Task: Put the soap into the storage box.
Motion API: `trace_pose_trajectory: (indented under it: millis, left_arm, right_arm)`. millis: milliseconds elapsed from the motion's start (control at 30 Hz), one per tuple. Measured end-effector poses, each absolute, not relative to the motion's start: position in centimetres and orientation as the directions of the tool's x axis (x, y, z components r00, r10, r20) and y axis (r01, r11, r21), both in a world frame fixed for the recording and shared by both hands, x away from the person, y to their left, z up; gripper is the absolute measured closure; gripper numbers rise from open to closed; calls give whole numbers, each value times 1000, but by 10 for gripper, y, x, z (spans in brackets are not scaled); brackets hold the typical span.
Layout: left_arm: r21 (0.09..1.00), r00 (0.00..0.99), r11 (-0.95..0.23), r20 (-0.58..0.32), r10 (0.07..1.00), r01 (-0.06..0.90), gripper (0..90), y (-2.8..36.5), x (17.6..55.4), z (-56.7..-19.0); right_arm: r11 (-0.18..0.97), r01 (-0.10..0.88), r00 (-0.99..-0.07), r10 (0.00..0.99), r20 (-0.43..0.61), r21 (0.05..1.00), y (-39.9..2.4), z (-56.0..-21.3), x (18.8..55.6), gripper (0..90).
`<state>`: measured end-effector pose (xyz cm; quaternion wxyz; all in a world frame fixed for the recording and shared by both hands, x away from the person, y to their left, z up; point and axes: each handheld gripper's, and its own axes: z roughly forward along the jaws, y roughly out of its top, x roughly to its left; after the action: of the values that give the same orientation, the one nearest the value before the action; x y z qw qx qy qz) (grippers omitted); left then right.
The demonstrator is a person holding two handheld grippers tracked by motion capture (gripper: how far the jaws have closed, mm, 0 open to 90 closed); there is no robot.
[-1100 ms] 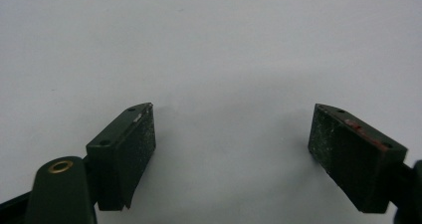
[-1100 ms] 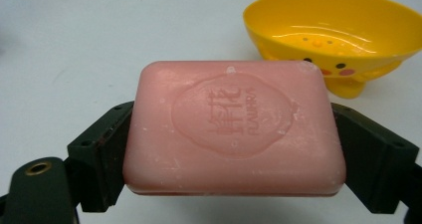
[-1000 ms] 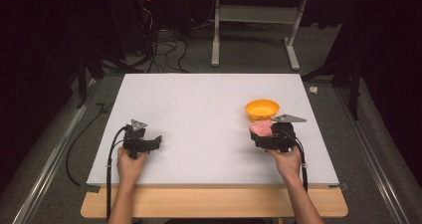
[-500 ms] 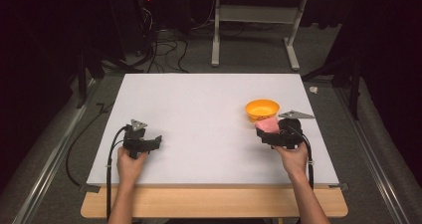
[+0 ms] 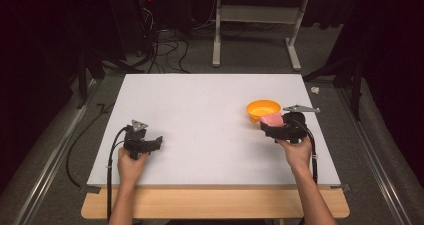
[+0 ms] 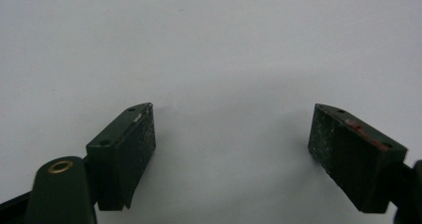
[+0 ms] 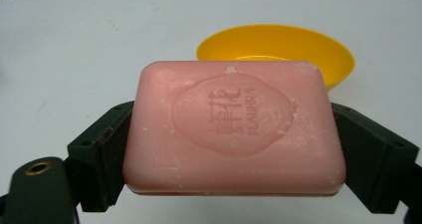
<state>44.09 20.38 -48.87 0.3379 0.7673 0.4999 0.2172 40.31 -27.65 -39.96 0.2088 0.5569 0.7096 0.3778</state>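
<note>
Near table's right edge (image 5: 327, 150), right gripper (image 5: 272, 127) perhaps overhangs bowl (image 5: 263, 108).

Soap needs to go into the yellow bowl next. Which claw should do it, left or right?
Right. The right claw is shut on the pink soap bar, with the yellow bowl just beyond it. The left claw is open, empty, far across the table.

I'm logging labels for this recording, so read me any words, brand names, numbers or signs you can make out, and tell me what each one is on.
"FLAURRA", as best it reads, the shallow letters leave the spelling unsure: embossed in the oval stamp on the pink soap bar, held in the right gripper.
Two embossed characters above it on the same bar: too soft to read.
Yellow bowl, white table, left gripper: no text.
</note>
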Motion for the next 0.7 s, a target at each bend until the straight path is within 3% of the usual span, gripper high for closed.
trace_pose_trajectory:
  millis: [700]
  left_arm:
    - [736, 406, -271, -5, 914, 620, 190, 204, 441, -489]
  right_arm:
    - [84, 629, -276, 953, 121, 773, -276, -385, 424, 136]
